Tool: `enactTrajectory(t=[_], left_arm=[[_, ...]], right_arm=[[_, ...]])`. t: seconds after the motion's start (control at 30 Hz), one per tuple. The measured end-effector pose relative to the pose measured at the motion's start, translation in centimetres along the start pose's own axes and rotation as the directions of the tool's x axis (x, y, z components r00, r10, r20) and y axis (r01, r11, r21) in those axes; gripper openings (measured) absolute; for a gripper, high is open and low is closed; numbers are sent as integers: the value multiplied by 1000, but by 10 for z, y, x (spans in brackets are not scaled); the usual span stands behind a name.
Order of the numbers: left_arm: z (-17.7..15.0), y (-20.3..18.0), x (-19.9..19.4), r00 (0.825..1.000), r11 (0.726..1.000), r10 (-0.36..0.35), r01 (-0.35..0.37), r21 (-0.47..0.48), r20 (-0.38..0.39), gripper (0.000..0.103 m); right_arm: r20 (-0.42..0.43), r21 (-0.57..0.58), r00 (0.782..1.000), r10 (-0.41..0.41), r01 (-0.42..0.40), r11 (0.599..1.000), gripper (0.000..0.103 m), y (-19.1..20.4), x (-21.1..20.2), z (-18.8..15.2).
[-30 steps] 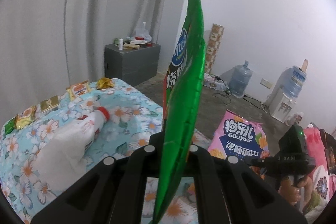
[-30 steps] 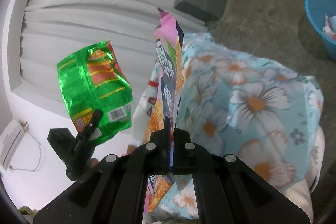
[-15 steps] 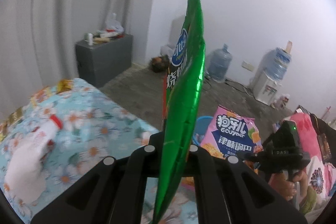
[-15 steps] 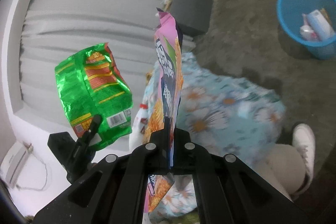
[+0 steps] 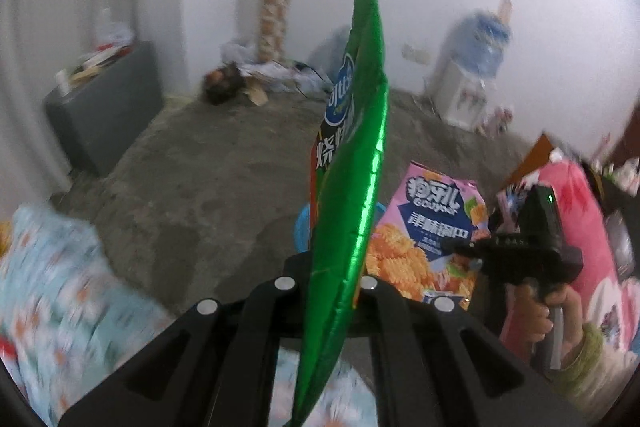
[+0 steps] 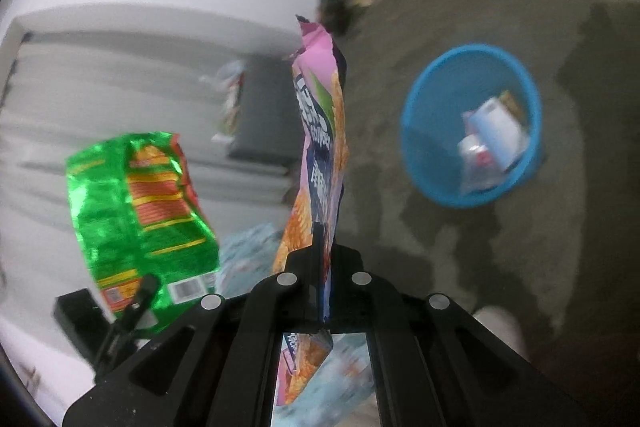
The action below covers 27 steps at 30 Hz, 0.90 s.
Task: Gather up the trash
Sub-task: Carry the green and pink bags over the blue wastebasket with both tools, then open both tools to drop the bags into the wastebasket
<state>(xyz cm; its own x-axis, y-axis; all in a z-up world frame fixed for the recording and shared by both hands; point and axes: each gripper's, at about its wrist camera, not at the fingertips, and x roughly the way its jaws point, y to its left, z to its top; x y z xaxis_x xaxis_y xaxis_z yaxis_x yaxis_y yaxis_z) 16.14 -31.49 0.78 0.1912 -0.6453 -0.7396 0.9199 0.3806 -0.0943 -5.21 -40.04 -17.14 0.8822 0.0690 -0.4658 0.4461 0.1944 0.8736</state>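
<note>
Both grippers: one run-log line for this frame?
left gripper: shut on green snack bag | right gripper: shut on pink snack bag | blue bin: on floor, already holds trash | bags: not yet dropped

Grey cabinet point(image 5: 108, 107), water dispenser point(image 5: 468, 83), floral cloth point(image 5: 60, 291)

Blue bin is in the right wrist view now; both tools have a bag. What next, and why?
Probably carry the right tool over the blue bin before letting go. It is shut on the pink snack bag, and the bin sits off to the side on the floor, not yet under the bag.
</note>
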Motion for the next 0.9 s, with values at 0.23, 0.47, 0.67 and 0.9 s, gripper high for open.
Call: enactTrajectory(t=[0.23,0.47,0.67,0.9], left_arm=[[27,-43,128,981,987,23,8,159,-191,3],[20,-56,229,939,982,53,13,189,-339,33],[9,-59,250,922,986,-2,66,153,-386,65],[21,-56,224,937,988,-5,58,141,-350,72]], right_arm=[[-17,91,991,-135,136,986,0,-50,56,24],[-22,146,971,-237,238,960,28,-91,131,53],[-31,257,948,-318,315,914,47,-139,137,45],[24,244,941,-339,323,915,50,-142,108,29]])
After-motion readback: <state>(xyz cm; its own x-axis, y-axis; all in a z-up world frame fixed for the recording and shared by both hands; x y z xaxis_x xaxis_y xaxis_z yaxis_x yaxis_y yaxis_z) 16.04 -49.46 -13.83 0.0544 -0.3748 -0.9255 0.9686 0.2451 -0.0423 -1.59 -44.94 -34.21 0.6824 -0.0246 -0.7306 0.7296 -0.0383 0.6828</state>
